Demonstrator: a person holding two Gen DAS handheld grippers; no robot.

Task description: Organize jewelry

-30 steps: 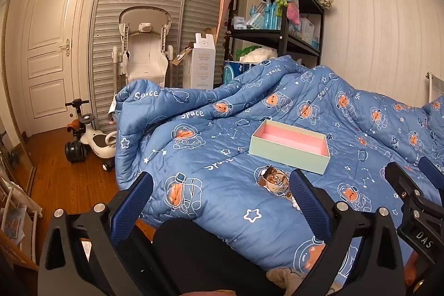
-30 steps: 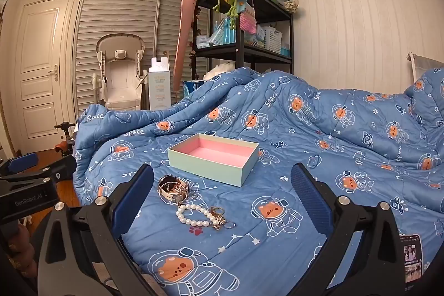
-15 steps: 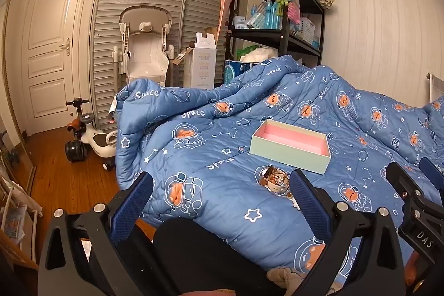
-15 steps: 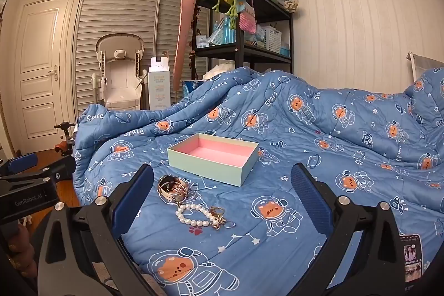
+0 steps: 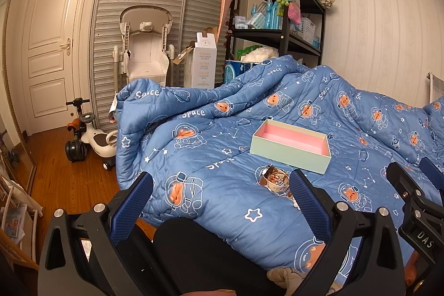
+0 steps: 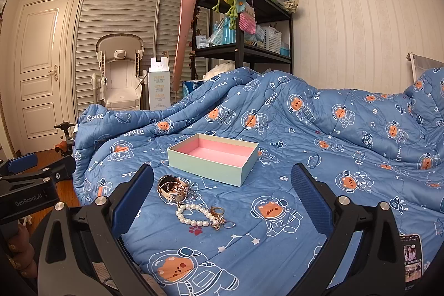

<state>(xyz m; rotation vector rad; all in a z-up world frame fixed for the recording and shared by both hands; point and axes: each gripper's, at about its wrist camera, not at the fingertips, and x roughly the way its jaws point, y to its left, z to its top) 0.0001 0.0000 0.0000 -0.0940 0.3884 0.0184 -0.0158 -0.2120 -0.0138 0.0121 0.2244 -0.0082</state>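
Left fingers: the left gripper [image 5: 220, 197] has its two fingers [image 5: 132, 204] spread wide, with nothing between them and touching nothing; the pads are dark blue with a fine dotted grip texture, set on black angular arms with silver bolts.
Right fingers: the right gripper [image 6: 222, 192] is likewise spread wide and empty, hanging above the bed; same blue textured pads [image 6: 310, 199] on black frames.
Box: a shallow rectangular box [image 6: 213, 157], pale mint-green card outside and pink inside, sits open and empty on the quilt, beyond the jewellery.
Watch: a rose-gold watch [image 6: 172, 189] with a shiny round face and a curled band lies just in front of the box's near left corner, on the quilt.
Pearl bracelet: a loop of round, glossy white beads [image 6: 194, 215] lies just beside the watch, nearer the right camera.
Small pieces: a little tangle of gold-toned rings and charms [image 6: 220, 219] touches the bracelet's right end; too small to tell each piece apart.
Quilt: a soft, stitched blue quilt [image 6: 319, 135] printed with orange bear astronauts, stars and the word "Space" covers the bed in rumpled folds.
Left view: the watch [image 5: 273, 179] shows just beside the right-hand finger, the box [image 5: 291, 146] beyond it.
Room: a black metal shelf [image 6: 244, 52] with crocheted bags stands behind the bed; the floor is wood.
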